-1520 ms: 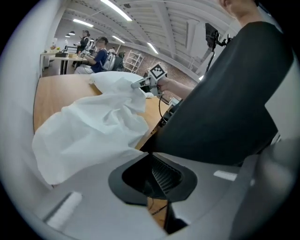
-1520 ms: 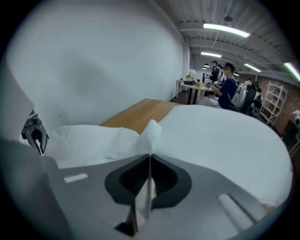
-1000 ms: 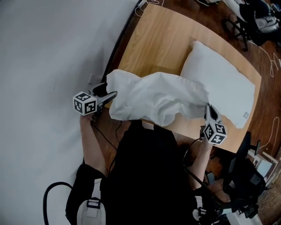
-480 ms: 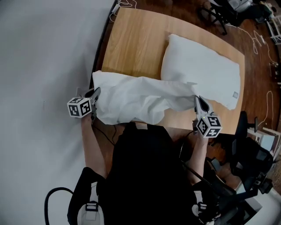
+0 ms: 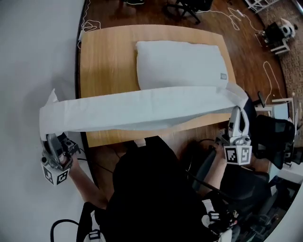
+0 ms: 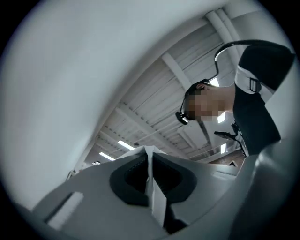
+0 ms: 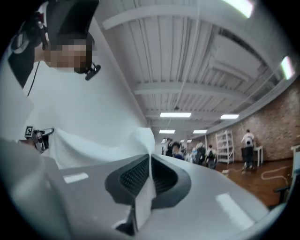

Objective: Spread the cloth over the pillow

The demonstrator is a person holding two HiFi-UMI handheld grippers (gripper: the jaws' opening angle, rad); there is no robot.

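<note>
A white cloth (image 5: 142,108) hangs stretched in a long band above the near edge of the wooden table (image 5: 104,56), crossing the near edge of the white pillow (image 5: 180,64). My left gripper (image 5: 51,142) is off the table's left side, shut on the cloth's left end (image 6: 151,187). My right gripper (image 5: 236,116) is off the table's right side, shut on the cloth's right end (image 7: 145,187). Both point upward. The pillow lies on the table's far right half.
A white wall (image 5: 28,71) runs close along the left. Cables (image 5: 265,71) and chair bases (image 5: 184,7) lie on the wood floor beyond and right of the table. A black chair (image 5: 265,137) stands by my right gripper. People stand far off in the right gripper view.
My grippers have moved far apart and the bunched cloth is pulled out into a long taut band. The left jaws, open a second ago beside the cloth, have closed on its end.
</note>
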